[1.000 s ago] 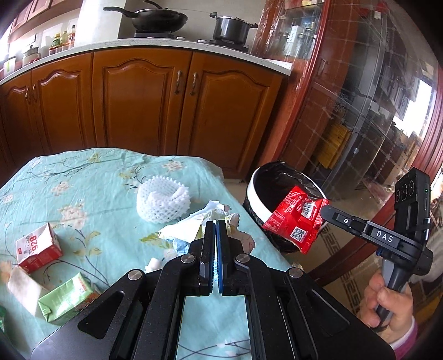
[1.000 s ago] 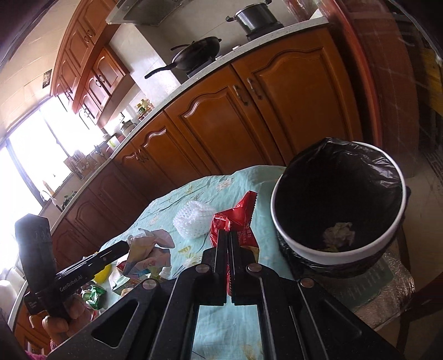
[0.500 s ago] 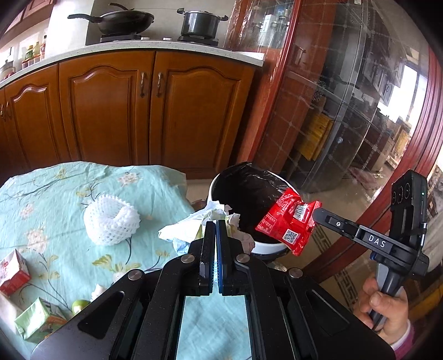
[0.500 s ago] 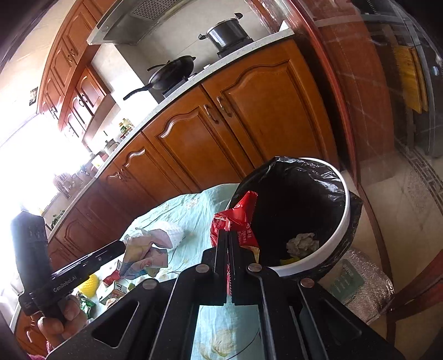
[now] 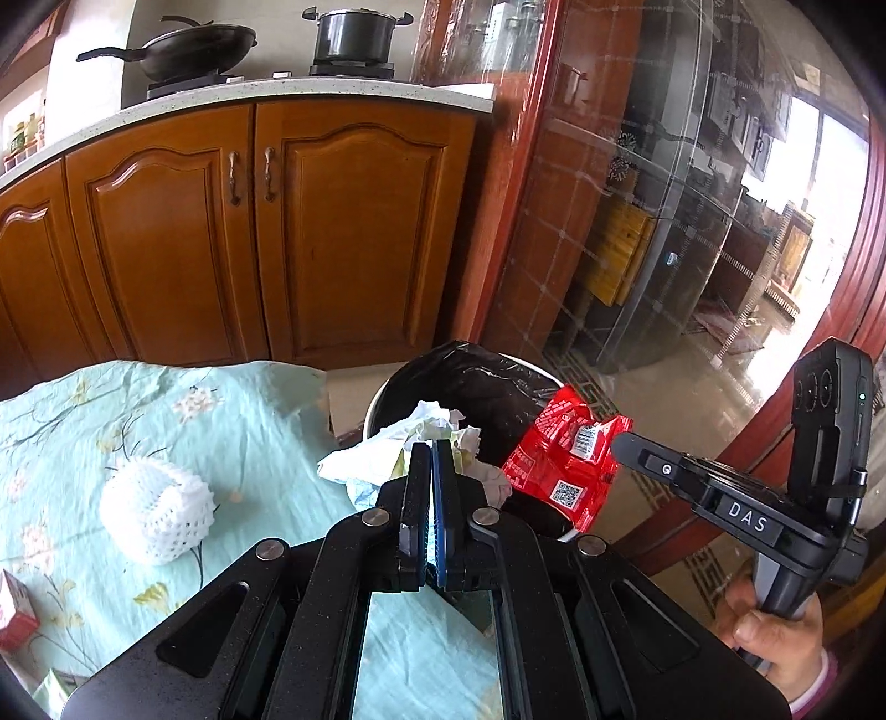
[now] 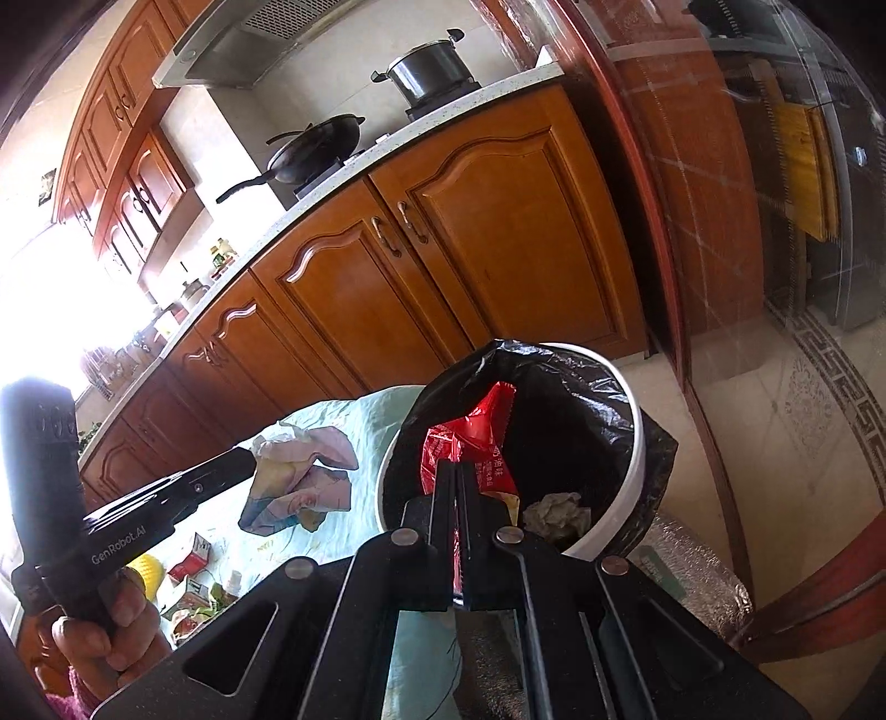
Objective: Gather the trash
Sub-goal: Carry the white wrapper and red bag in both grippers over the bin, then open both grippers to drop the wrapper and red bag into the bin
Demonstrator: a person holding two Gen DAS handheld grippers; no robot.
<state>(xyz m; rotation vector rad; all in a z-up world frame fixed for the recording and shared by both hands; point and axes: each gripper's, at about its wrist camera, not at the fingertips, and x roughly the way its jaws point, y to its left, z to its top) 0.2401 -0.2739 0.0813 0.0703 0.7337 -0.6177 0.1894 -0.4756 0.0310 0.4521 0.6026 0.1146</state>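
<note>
A crumpled wad of paper is being clamped between the closed fingers of the left gripper, and it is being held at the table's edge, just beside the near rim of the trash bin. A red snack wrapper is being pinched in the shut right gripper and is being held over the bin's open mouth, above its black liner. A crumpled scrap is lying at the bottom of the bin. On the floral tablecloth, a white foam net is being left well apart from the bin, and small cartons are being left further along the table. Beyond, wooden cabinets are being topped by a counter on which a wok and a pot are standing.
</note>
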